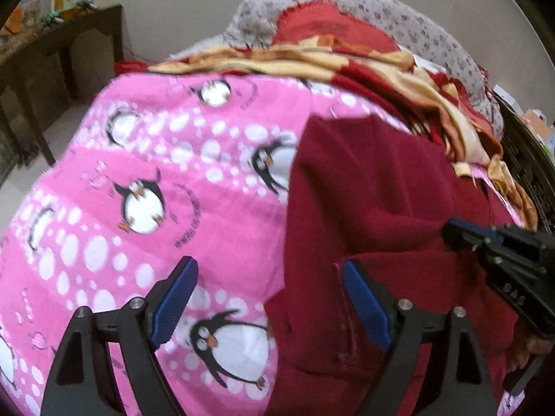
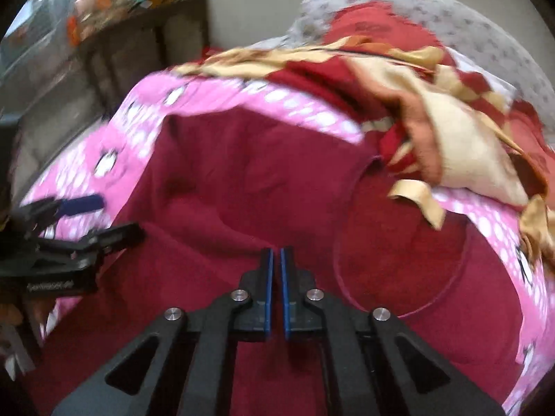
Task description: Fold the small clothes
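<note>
Nearest the cameras, the left gripper (image 1: 267, 298) hangs with jaws spread wide over the maroon garment's (image 1: 374, 208) left edge, clamping nothing. Beside it, the right gripper (image 2: 276, 260) is closed with nothing between its pads, above that garment spread flat on the pink penguin blanket (image 1: 156, 145). Bare blanket lies open to the left; farther back, a red-and-gold cloth (image 2: 433, 104) crowds the garment's far right corner.
</note>
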Demonstrator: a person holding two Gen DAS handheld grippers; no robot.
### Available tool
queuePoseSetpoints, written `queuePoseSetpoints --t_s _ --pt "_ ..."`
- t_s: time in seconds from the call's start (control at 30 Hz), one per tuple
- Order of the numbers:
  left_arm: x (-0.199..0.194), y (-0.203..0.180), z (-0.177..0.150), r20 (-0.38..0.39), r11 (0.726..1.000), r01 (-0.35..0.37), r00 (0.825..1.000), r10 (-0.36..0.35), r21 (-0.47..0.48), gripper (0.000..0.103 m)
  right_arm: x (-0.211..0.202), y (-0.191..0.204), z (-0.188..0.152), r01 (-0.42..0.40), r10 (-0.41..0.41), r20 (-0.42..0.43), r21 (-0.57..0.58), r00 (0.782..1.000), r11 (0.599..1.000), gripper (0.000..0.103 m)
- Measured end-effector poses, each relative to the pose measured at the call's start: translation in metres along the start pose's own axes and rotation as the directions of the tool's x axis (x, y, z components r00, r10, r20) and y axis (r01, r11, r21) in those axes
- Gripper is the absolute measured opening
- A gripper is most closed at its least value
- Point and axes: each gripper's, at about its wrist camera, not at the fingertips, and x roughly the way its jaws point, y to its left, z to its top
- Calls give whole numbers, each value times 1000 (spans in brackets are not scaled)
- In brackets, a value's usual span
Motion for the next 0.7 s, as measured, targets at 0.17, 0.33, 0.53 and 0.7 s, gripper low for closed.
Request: queuePoseSetpoints --t_s 0.17,0.33,0.53,0.7 --pt "15 1 3 -42 1000 -13 999 13 -1 89 9 -2 -6 11 -11 -10 70 1000 998 23" --pt "12 5 1 -42 1000 -26 999 26 7 89 -58 -19 -32 34 -41 49 129 998 991 35" --pt "-7 5 -12 -35 999 -37 999 37 21 89 -115 -70 -114 190 -202 12 292 979 937 35" --pt "-20 -1 -30 -61 999 -36 997 38 34 89 -102 -115 -166 204 -189 -79 439 979 875 35"
